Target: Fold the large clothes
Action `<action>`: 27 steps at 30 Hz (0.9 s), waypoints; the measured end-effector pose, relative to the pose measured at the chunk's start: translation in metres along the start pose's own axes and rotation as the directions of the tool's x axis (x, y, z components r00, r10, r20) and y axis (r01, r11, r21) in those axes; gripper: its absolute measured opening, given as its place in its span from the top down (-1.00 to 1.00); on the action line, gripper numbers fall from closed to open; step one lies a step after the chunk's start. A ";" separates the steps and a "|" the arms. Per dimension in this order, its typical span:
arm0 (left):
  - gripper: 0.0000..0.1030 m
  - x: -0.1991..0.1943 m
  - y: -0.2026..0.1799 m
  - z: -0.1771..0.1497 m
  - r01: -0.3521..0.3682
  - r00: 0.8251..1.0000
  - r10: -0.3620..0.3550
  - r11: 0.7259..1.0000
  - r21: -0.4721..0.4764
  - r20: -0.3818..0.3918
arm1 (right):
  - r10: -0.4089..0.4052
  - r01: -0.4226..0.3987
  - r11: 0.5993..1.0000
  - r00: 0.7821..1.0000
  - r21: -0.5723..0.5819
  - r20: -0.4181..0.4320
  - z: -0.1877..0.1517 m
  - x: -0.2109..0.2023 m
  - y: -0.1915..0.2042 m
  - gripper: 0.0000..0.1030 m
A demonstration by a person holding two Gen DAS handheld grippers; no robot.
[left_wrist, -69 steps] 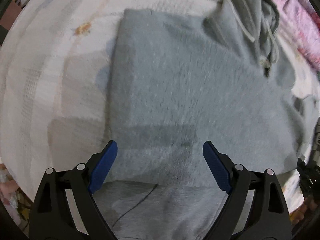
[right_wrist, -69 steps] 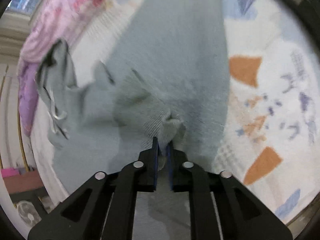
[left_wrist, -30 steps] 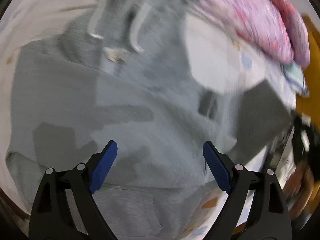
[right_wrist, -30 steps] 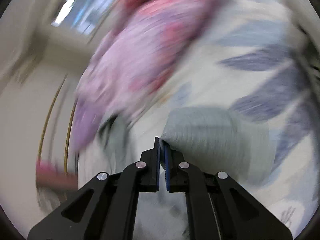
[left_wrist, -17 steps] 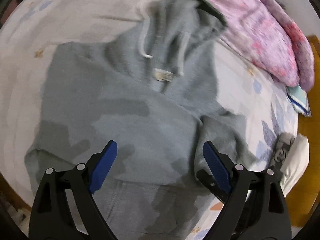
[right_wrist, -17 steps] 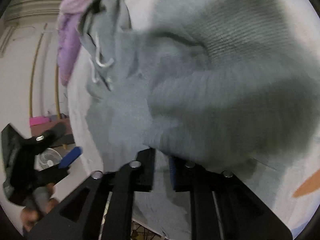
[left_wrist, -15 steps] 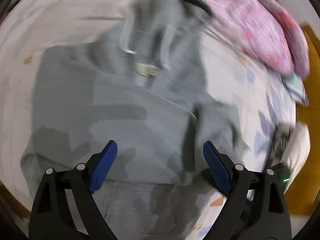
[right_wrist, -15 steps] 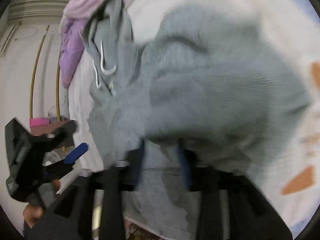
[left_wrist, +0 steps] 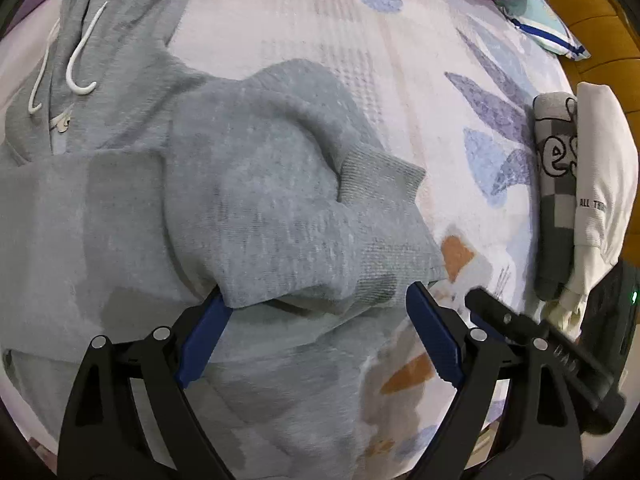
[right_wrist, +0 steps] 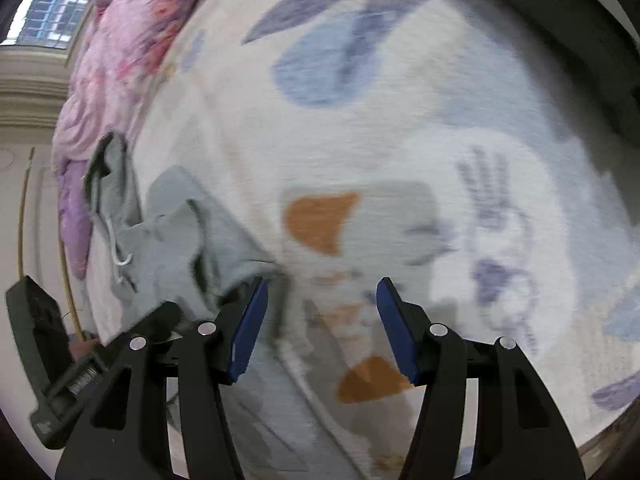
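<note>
The hoodie (left_wrist: 248, 200) is lying on the bed (left_wrist: 400, 92), directly ahead of the left tool (left_wrist: 316, 336), with one sleeve (left_wrist: 320, 240) bunching loosely over the body and its ribbed cuff (left_wrist: 380, 180) pointing forward. Thick and limp, it is likely sagging and slipping out of any fold, so the firmer ribbed cuff or hem looks like the best place to grip. The left tool is standing wide apart, straddling the sleeve's near fold and gripping nothing. The right tool (right_wrist: 320, 320) is also gaping empty over the bed, the hoodie lying off to its left.
</note>
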State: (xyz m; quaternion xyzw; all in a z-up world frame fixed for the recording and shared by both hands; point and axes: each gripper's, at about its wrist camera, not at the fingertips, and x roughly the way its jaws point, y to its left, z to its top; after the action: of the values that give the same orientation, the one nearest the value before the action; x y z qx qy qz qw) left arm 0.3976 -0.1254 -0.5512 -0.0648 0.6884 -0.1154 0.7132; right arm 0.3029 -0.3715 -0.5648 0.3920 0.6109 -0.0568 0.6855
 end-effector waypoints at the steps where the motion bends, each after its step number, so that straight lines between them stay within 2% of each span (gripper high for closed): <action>1: -0.71 -0.002 -0.003 0.000 -0.005 1.000 0.005 1.000 -0.001 0.018 | -0.003 0.003 1.000 1.000 0.013 -0.003 -0.001 -0.001 -0.007 -0.06; 4: -0.73 -0.003 -0.014 0.000 -0.057 0.997 0.056 0.998 0.009 0.053 | -0.008 0.009 0.999 1.000 0.047 -0.013 -0.004 0.002 -0.020 -0.07; 5: -0.72 -0.006 -0.019 0.001 -0.119 0.990 0.117 0.993 0.023 0.075 | -0.015 0.016 0.998 1.000 0.054 -0.020 -0.006 0.003 -0.022 -0.07; 6: -0.70 -0.014 -0.022 0.001 -0.144 0.984 0.141 0.989 0.019 0.109 | -0.017 0.018 0.998 1.000 0.057 -0.024 -0.007 0.003 -0.024 -0.08; 8: -0.73 -0.033 -0.022 -0.002 -0.115 0.974 0.118 0.993 -0.025 0.192 | -0.014 0.015 0.998 1.000 0.056 -0.027 -0.010 0.003 -0.025 -0.08; 9: -0.73 -0.032 -0.023 -0.002 -0.084 0.979 0.089 0.996 -0.034 0.184 | -0.012 0.014 0.998 1.000 0.056 -0.025 -0.010 0.003 -0.026 -0.08; 10: -0.73 -0.025 -0.026 -0.001 -0.083 0.985 0.085 0.996 -0.017 0.153 | -0.011 0.012 0.998 1.000 0.059 -0.020 -0.011 0.003 -0.027 -0.08; 12: -0.73 -0.006 -0.036 0.001 -0.142 0.985 0.137 0.989 0.042 0.107 | -0.007 0.008 0.997 1.000 0.073 -0.022 -0.012 0.003 -0.030 -0.09; 15: -0.74 0.020 -0.047 0.007 -0.173 0.983 0.167 0.980 0.097 0.072 | -0.004 0.005 0.997 1.000 0.076 -0.023 -0.013 0.003 -0.032 -0.09; 16: -0.74 0.029 -0.051 0.008 -0.204 0.978 0.197 0.970 0.136 0.065 | -0.011 0.012 0.997 1.000 0.072 -0.020 -0.013 0.003 -0.031 -0.09; 21: -0.76 0.052 -0.056 0.011 -0.275 0.961 0.273 0.937 0.215 0.040 | -0.020 0.022 0.997 1.000 0.076 -0.023 -0.013 0.003 -0.036 -0.10; 23: -0.52 0.050 -0.048 0.014 -0.258 0.966 0.254 0.945 0.200 0.044 | -0.024 0.026 0.997 0.999 0.077 -0.027 -0.014 0.004 -0.036 -0.10; 25: -0.01 0.038 -0.031 0.017 -0.220 0.975 0.215 0.962 0.160 0.050 | -0.023 0.025 0.997 0.999 0.073 -0.029 -0.015 0.004 -0.034 -0.10; 26: 0.09 0.032 -0.021 0.019 -0.181 0.983 0.176 0.976 0.125 0.044 | -0.024 0.026 0.997 0.999 0.068 -0.030 -0.016 0.004 -0.033 -0.11; 27: 0.30 0.021 -0.005 0.021 -0.133 0.990 0.129 0.988 0.078 0.049 | -0.028 0.030 0.997 0.999 0.064 -0.032 -0.017 0.004 -0.031 -0.11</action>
State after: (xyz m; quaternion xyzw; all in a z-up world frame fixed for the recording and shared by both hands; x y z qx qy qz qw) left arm 0.4183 -0.1366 -0.5693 0.0072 0.6700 -0.0946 0.7362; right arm 0.2728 -0.3811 -0.5819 0.4059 0.6250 -0.0803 0.6620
